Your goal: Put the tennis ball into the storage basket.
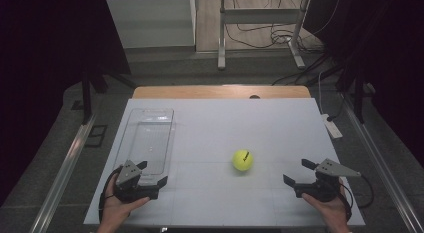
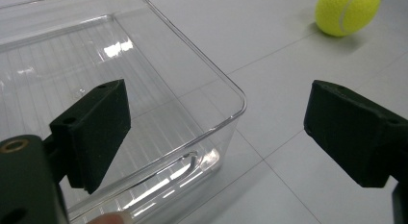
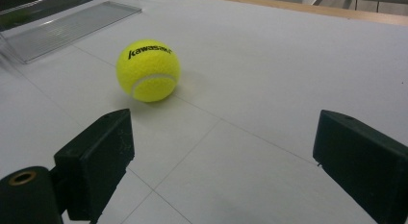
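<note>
Tennis ball (image 1: pixel 242 160): rests free on the desk (image 1: pixel 215 123), between both claws, nearer the right.
Left claw (image 1: pixel 152 174): open, empty, at the clear bin (image 1: pixel 150 138) corner.
Right claw (image 1: pixel 301 172): open, empty, aimed toward the ball.
Risk: an off-centre closure likely squirts the ball away rolling.

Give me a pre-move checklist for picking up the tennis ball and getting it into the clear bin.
1. Right claw open, nothing between its jaws: ok.
2. Left claw open, nothing held: ok.
3. Tennis ball resting alone on the white table, nothing crowding it: ok.
4. Bare table between right claw and ball: ok.
5. Clear plastic bin upright, with no contents showing: ok.
6. Left claw at the bin's near corner, possibly in the drop path: cannot tell.
</note>
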A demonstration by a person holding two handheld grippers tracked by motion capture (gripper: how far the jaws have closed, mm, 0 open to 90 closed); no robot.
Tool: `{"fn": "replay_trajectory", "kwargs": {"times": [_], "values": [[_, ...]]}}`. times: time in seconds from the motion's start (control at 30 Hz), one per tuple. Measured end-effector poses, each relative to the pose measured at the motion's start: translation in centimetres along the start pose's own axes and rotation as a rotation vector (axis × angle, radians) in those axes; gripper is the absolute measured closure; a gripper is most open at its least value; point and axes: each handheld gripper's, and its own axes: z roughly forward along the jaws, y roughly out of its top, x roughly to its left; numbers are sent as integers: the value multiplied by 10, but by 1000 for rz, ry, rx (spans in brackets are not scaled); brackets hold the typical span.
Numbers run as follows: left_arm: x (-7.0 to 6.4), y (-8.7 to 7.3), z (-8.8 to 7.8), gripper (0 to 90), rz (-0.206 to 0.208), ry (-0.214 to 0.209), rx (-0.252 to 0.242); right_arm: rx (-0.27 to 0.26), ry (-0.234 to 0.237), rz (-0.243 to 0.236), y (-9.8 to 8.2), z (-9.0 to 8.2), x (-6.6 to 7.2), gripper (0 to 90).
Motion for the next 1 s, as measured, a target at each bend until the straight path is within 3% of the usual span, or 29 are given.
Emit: {"fn": "replay_trajectory", "kwargs": {"times": [1.0], "values": [[-1,4,-1,105,-5,3,9,6,-10,7,-4,1,-3,85]]}}
